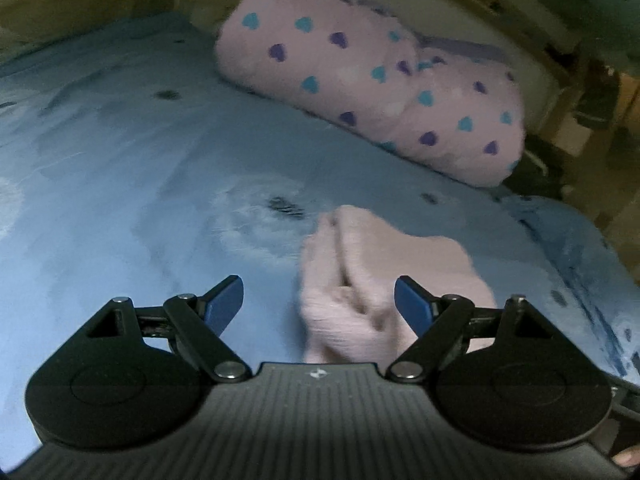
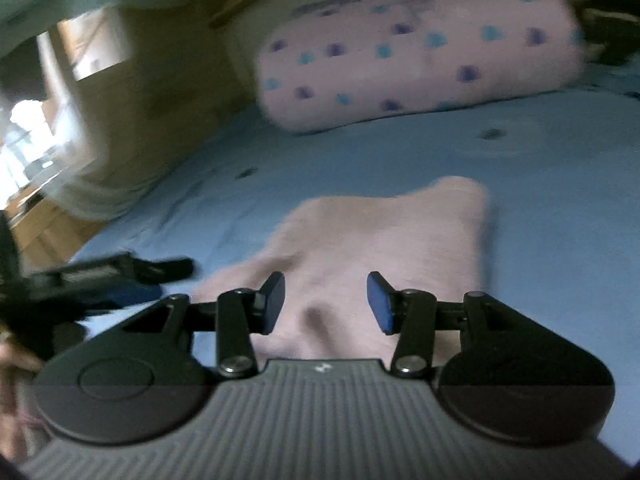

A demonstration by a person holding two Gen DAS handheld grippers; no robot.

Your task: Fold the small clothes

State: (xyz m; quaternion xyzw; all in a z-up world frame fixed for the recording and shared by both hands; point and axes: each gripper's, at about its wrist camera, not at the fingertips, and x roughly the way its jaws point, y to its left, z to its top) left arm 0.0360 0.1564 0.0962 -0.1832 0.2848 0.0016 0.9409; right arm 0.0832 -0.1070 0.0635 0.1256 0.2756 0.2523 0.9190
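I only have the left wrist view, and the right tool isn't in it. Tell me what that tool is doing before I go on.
Observer: The right tool is open with nothing pinched, poised above the pink garment.
Operator: Give me the garment's shape on that side.
Observer: It lies spread fairly flat on the blue sheet, one far corner pointing toward the heart-print blanket.
Operator: Now place my tool from there.
Observer: The left tool, blurred, sits beside the garment's left edge, over the sheet.
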